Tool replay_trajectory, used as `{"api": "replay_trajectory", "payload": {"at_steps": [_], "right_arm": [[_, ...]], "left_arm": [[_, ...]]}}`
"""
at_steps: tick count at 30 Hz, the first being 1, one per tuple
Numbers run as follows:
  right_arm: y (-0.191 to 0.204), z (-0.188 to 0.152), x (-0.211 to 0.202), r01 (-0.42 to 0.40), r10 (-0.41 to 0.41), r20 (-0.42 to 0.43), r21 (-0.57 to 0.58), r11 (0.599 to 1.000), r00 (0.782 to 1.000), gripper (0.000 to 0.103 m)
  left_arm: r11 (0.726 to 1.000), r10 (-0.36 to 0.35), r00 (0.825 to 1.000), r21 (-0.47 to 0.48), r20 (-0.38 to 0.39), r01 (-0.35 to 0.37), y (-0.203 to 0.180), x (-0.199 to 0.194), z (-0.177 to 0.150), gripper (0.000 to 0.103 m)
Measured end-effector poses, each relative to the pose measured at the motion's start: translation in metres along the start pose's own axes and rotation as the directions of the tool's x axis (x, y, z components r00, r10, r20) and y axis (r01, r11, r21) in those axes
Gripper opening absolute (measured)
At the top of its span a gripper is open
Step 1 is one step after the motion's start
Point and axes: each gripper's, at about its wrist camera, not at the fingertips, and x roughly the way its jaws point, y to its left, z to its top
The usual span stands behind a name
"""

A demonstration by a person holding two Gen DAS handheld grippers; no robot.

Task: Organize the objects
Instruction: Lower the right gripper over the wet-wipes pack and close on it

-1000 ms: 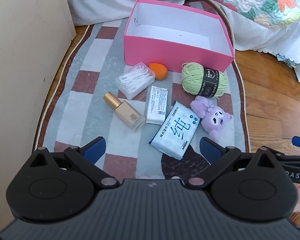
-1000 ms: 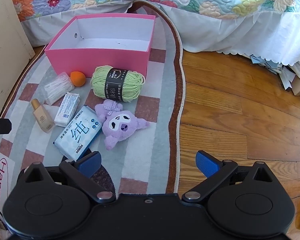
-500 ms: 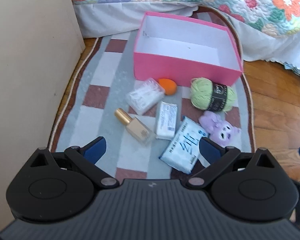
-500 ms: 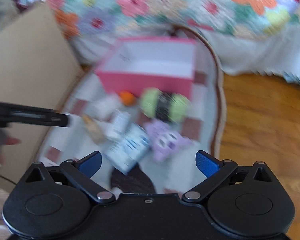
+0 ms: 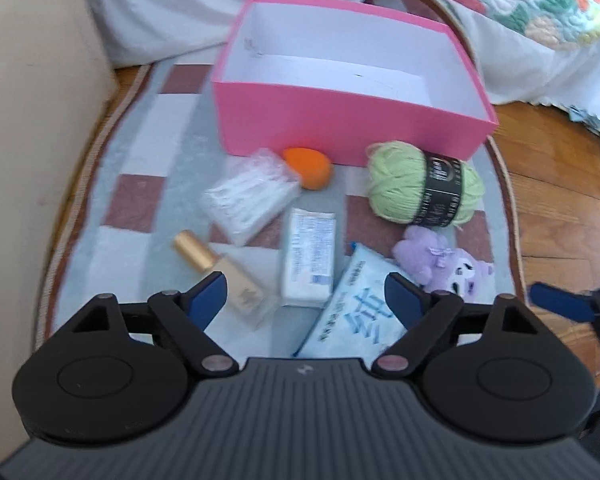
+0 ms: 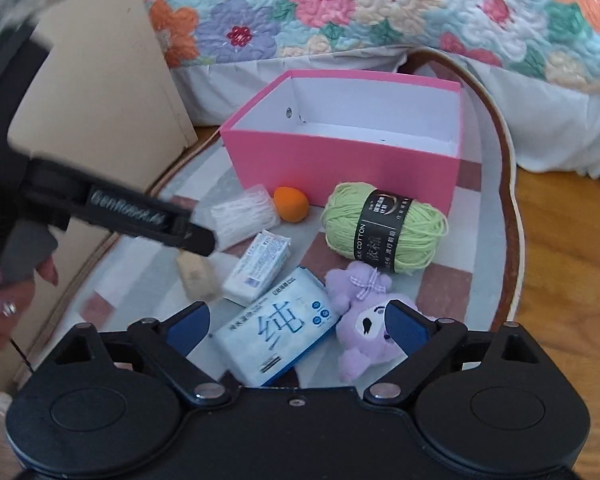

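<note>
Covering wooden floor (image 6: 560, 280) beside the floral-quilted bed (image 6: 380, 4), a checked rug (image 5: 152, 160) bears the pink box (image 5: 340, 128); before the box lie green yarn (image 5: 420, 184), tissue pack (image 6: 276, 328), purple plush (image 6: 364, 320), swab case (image 5: 248, 196), wipes packet (image 5: 308, 256), foundation bottle (image 5: 224, 276), orange sponge (image 5: 310, 166); left gripper (image 5: 304, 296) and right gripper (image 6: 296, 324) both hover nearby, fingers spread, holding nothing.
</note>
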Motion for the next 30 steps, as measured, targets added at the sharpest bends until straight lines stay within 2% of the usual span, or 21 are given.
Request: {"api": "replay_trajectory", "payload": {"at_steps": [2,5,9,12,16,18,21,23,25,27,30], "right_arm": [[-0.001,-0.004,0.011,-0.039,0.039,-0.016,0.001,0.999,0.999,0.097],[-0.01,-0.009,0.026,-0.115,0.118,-0.044,0.063,0.991,0.992,0.094],[-0.02,-0.019,0.054,-0.135,0.159,-0.126,0.183,0.974,0.979,0.092],[-0.025,-0.025,0.067,-0.127,0.17,-0.159,0.248,0.96,0.973,0.084],[-0.024,-0.033,0.077,-0.153,0.21,-0.172,0.296,0.943,0.962,0.081],[-0.023,-0.036,0.079,-0.165,0.224,-0.17,0.306,0.938,0.96,0.079],[-0.023,-0.04,0.078,-0.167,0.219,-0.151,0.298,0.94,0.964,0.073],[-0.023,-0.041,0.078,-0.172,0.221,-0.149,0.287,0.942,0.964,0.061],[-0.027,-0.042,0.079,-0.168,0.217,-0.151,0.282,0.944,0.964,0.055],[-0.029,-0.043,0.075,-0.147,0.192,-0.148,0.273,0.951,0.97,0.053],[-0.032,-0.045,0.069,-0.107,0.148,-0.147,0.253,0.961,0.978,0.053]], "left_arm": [[0.999,-0.037,0.999,0.008,-0.003,0.037,-0.004,0.011,-0.001,0.083],[0.997,-0.066,0.997,0.026,-0.03,0.066,-0.01,0.029,-0.004,0.08],[0.997,-0.073,0.993,0.02,-0.089,0.075,-0.011,0.051,-0.011,0.08],[0.997,-0.07,0.99,0.012,-0.121,0.072,-0.009,0.065,-0.016,0.08],[0.995,-0.098,0.982,-0.033,-0.161,0.094,-0.001,0.078,-0.022,0.069],[0.995,-0.097,0.982,-0.024,-0.164,0.094,-0.003,0.08,-0.024,0.06],[0.994,-0.109,0.979,-0.014,-0.173,0.108,-0.007,0.081,-0.028,0.051],[0.993,-0.121,0.975,-0.019,-0.186,0.119,-0.01,0.084,-0.031,0.048],[0.993,-0.115,0.975,-0.023,-0.189,0.113,-0.012,0.084,-0.034,0.044],[0.991,-0.134,0.969,-0.046,-0.205,0.128,-0.012,0.082,-0.035,0.036],[0.978,-0.204,0.952,-0.098,-0.227,0.186,-0.01,0.076,-0.036,0.033]]}}
